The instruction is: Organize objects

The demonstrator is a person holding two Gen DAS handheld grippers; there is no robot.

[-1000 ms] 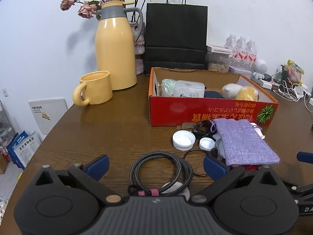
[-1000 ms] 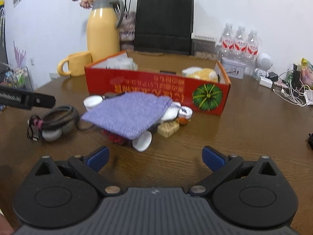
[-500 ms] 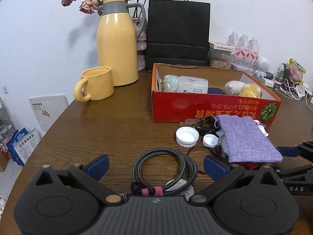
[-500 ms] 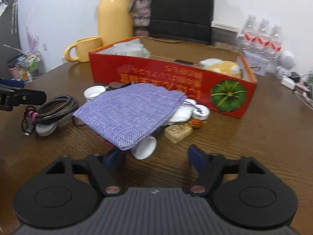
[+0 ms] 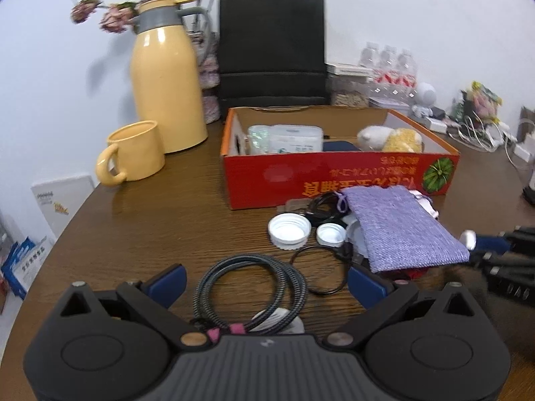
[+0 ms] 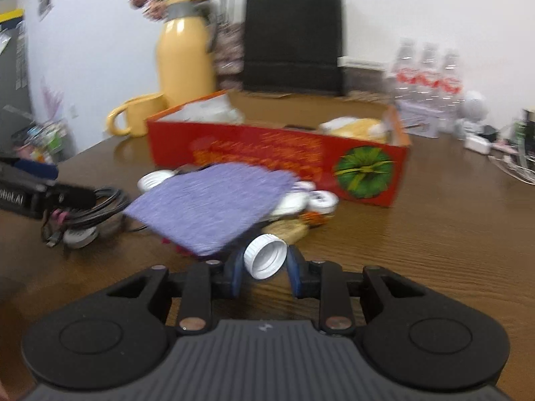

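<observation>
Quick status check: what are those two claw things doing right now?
Right gripper just closed on white bottle cap. Left gripper open around coiled cable. Purple pouch overhangs beside cap; red box behind.

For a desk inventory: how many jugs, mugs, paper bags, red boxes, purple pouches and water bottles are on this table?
Jug: 1
Mug: 1
Paper bag: 1
Red box: 1
Purple pouch: 1
Water bottles: 3
Total: 8
</observation>
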